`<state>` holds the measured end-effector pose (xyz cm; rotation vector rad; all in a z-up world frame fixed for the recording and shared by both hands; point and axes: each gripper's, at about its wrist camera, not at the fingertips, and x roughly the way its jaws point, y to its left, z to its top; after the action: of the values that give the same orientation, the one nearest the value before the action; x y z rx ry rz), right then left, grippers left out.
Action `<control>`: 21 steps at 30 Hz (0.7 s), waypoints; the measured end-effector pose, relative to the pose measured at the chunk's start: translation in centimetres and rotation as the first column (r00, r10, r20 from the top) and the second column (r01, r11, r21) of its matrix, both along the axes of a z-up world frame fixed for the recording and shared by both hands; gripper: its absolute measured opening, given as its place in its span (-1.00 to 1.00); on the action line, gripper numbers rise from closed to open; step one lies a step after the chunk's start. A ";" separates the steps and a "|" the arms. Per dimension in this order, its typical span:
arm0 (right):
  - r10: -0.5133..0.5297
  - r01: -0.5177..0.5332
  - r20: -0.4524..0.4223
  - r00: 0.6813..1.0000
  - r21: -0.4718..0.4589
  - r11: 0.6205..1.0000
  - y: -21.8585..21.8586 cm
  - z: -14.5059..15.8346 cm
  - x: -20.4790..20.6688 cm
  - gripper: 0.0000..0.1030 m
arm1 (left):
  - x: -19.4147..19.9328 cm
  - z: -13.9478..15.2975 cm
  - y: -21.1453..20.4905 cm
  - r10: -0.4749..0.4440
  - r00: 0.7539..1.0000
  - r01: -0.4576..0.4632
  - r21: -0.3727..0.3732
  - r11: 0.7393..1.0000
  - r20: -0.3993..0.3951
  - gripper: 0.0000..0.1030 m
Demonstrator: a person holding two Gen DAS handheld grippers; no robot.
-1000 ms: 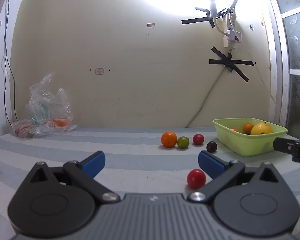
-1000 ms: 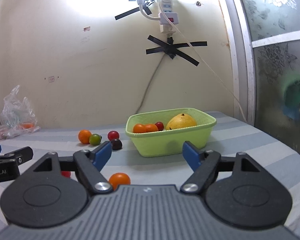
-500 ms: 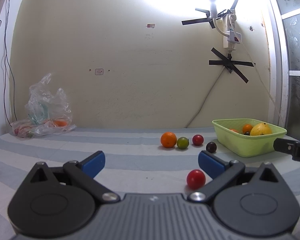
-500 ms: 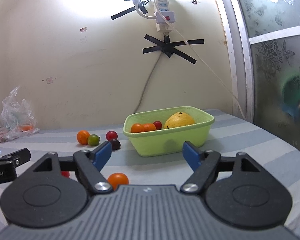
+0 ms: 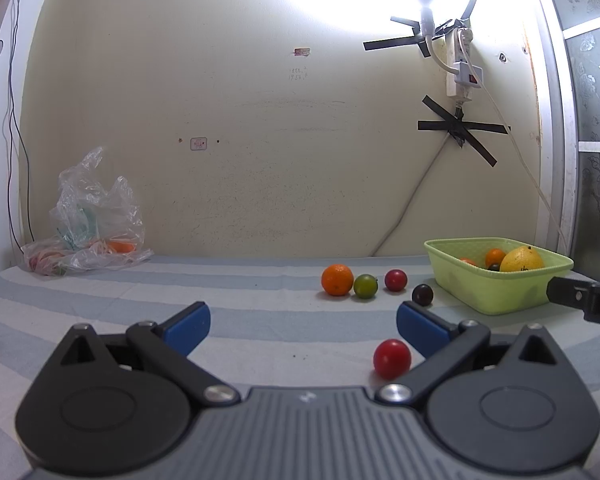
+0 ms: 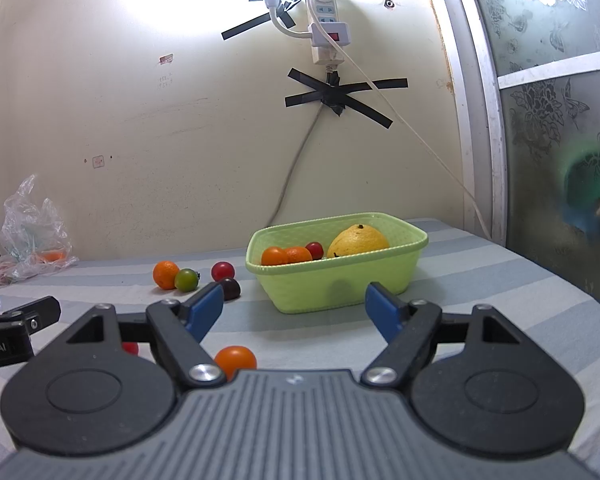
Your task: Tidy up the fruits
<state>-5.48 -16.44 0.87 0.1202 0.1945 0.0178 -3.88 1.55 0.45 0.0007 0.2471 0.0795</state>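
Note:
A light green basket (image 6: 340,280) (image 5: 496,292) holds a yellow pear (image 6: 358,240), two small oranges and a red tomato. On the striped cloth left of it lie an orange (image 5: 337,279), a green tomato (image 5: 365,286), a red tomato (image 5: 396,280) and a dark plum (image 5: 422,294). My left gripper (image 5: 302,324) is open and empty; a red tomato (image 5: 392,358) lies by its right finger. My right gripper (image 6: 294,308) is open and empty, facing the basket; an orange tomato (image 6: 235,360) lies by its left finger.
A clear plastic bag (image 5: 88,232) with produce sits at the far left by the wall. A power strip and cord (image 6: 324,40) hang on the wall above the basket. A frosted glass panel (image 6: 560,120) bounds the right side.
Both grippers have drifted slightly; the basket sits a little lower and nearer in the right wrist view. Nothing was picked up or released.

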 end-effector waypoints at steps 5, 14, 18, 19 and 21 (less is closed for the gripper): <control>0.000 0.000 -0.001 1.000 0.000 1.000 0.0 0.0 0.0 0.55 | 0.0 0.0 -0.1 0.002 1.000 -0.002 0.000 1.000 0.000 1.00; 0.000 0.000 -0.001 1.000 -0.001 1.000 0.0 0.0 0.1 0.55 | 0.0 0.0 0.0 0.001 1.000 -0.001 -0.001 1.000 0.000 1.00; 0.001 -0.001 -0.002 1.000 -0.001 1.000 0.0 -0.1 0.1 0.55 | -0.2 -0.1 -0.2 -0.003 1.000 0.003 -0.001 1.000 0.003 1.00; 0.000 0.000 -0.002 1.000 -0.001 1.000 0.0 -0.1 0.1 0.55 | -0.2 -0.1 -0.2 -0.004 1.000 0.004 0.000 1.000 0.004 1.00; 0.000 0.000 -0.003 1.000 -0.001 1.000 0.0 -0.1 0.1 0.55 | -0.3 -0.1 -0.3 -0.007 1.000 0.007 0.000 1.000 0.006 1.00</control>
<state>-5.41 -16.46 0.82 0.1190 0.1972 0.0178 -4.16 1.24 0.37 0.0012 0.2413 0.0721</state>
